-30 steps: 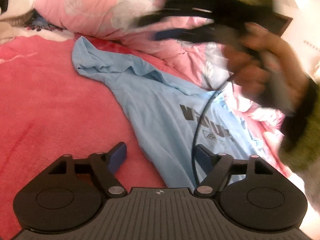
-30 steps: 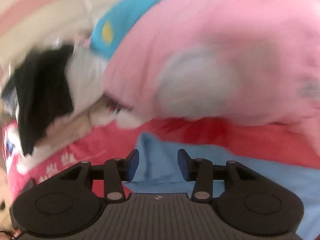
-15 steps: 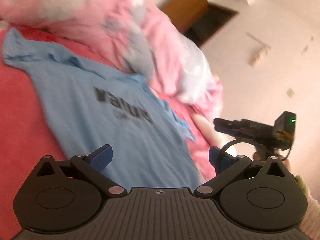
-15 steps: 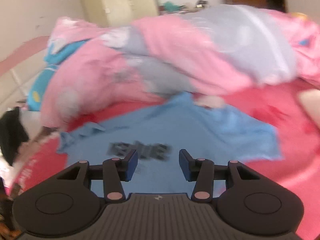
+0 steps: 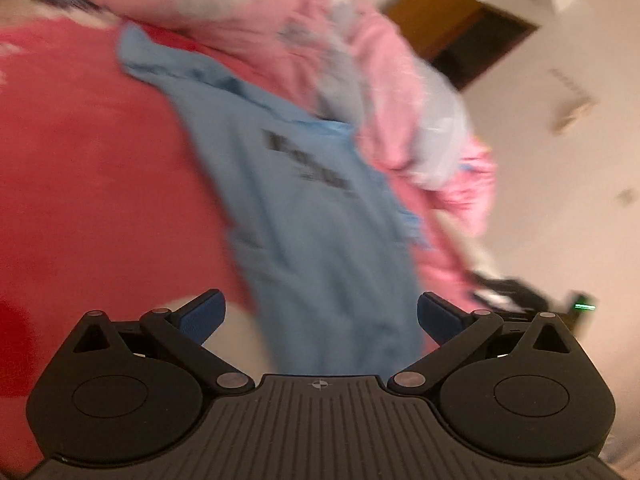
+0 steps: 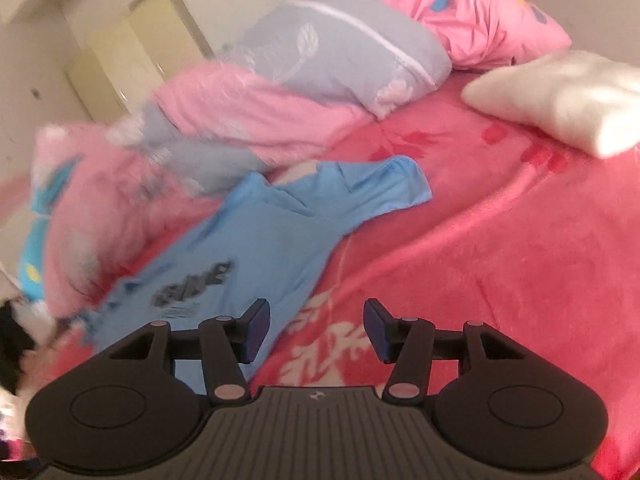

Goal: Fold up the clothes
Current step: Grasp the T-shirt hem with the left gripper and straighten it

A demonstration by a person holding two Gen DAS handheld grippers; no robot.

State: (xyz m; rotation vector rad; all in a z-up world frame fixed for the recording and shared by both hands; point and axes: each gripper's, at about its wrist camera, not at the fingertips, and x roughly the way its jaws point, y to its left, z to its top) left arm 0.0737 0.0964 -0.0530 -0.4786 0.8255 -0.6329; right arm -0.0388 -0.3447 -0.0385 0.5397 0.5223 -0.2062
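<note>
A light blue T-shirt (image 5: 316, 216) with dark lettering lies spread on the pink bed cover (image 5: 88, 152), stretching away from my left gripper (image 5: 318, 316). That gripper hovers over the shirt's near end, open wide with nothing between its blue pads. In the right wrist view the same T-shirt (image 6: 256, 236) lies on the left, collar and one sleeve toward the far side. My right gripper (image 6: 316, 328) is open above the flowered bed cover (image 6: 500, 248), just right of the shirt's edge, holding nothing. The other gripper (image 5: 516, 296) shows blurred at the left view's right edge.
A heap of pink and grey quilts (image 6: 280, 92) lies behind the shirt. A white pillow (image 6: 568, 96) rests at the far right of the bed. A cream wardrobe (image 6: 132, 56) stands by the wall. Black and white clothing (image 6: 16, 332) lies at the left edge.
Both views have swung. My right gripper moved off the shirt to its right side and opened wider. The left gripper stays open wide and now looks further left along the shirt.
</note>
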